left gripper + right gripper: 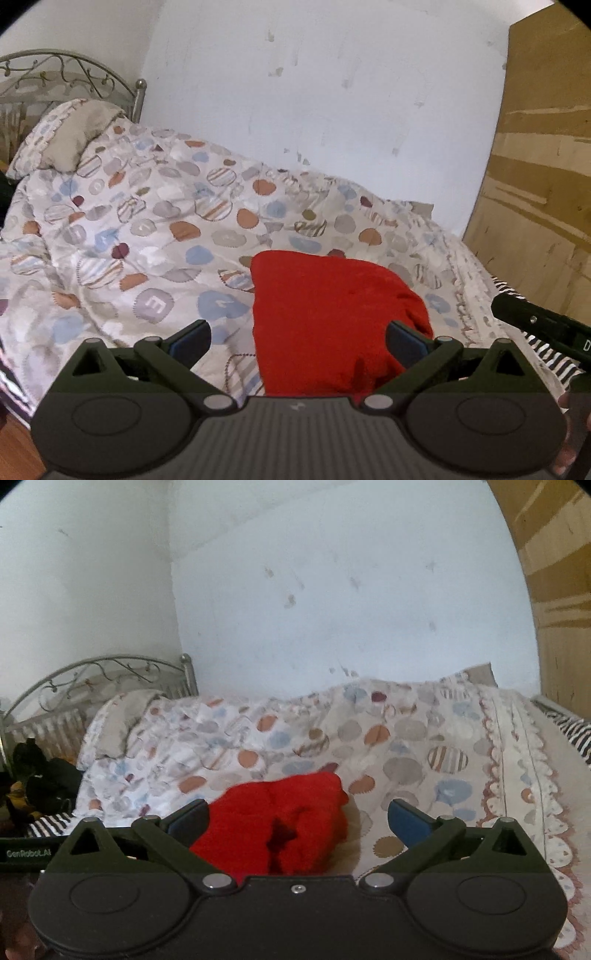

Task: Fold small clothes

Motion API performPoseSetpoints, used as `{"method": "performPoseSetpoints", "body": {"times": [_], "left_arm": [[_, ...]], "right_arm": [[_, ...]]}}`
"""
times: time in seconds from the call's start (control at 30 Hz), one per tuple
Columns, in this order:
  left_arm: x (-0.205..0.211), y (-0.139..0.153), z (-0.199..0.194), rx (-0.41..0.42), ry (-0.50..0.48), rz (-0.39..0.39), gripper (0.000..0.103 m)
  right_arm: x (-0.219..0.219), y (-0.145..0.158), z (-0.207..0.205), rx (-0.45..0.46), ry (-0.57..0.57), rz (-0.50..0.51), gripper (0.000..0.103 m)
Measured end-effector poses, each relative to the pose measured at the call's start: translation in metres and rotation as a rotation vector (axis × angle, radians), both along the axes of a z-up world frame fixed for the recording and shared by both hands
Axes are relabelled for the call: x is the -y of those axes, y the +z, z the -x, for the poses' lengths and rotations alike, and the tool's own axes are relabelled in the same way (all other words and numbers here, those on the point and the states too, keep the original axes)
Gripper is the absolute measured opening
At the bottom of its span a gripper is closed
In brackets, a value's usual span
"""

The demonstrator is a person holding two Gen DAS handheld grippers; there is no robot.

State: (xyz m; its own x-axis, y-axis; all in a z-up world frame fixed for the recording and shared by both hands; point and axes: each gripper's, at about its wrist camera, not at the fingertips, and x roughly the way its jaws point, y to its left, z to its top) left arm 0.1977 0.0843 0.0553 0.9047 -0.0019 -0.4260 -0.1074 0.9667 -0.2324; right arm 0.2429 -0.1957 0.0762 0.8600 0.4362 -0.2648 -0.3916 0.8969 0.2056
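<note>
A small red garment (328,317) lies folded in a compact bundle on the patterned quilt (147,229), near the bed's front edge. My left gripper (297,341) is open and empty, just in front of it, with its right finger (406,341) over the garment's edge. In the right wrist view the red garment (280,823) lies between the wide-open fingers of my right gripper (297,821), which holds nothing. Part of the right gripper (543,325) shows at the right edge of the left wrist view.
The quilt (406,746) covers a bed against a white wall (332,92). A metal headboard (66,74) and pillow (66,136) are at far left. A wooden board (546,166) stands at right. Dark clothes (37,775) lie at the left.
</note>
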Motion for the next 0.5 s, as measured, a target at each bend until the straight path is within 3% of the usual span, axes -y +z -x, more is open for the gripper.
{"method": "performPoseSetpoints", "body": {"times": [0.2, 0.5], "left_arm": [[0.0, 0.007, 0.048, 0.016, -0.007, -0.045, 0.102], [0.003, 0.003, 0.117, 0.04, 0.008, -0.118, 0.103]], "right_arm": [[0.006, 0.005, 0.053, 0.043, -0.012, -0.007, 0.103], [0.01, -0.005, 0.121, 0.033, -0.031, 0.001, 0.103]]}}
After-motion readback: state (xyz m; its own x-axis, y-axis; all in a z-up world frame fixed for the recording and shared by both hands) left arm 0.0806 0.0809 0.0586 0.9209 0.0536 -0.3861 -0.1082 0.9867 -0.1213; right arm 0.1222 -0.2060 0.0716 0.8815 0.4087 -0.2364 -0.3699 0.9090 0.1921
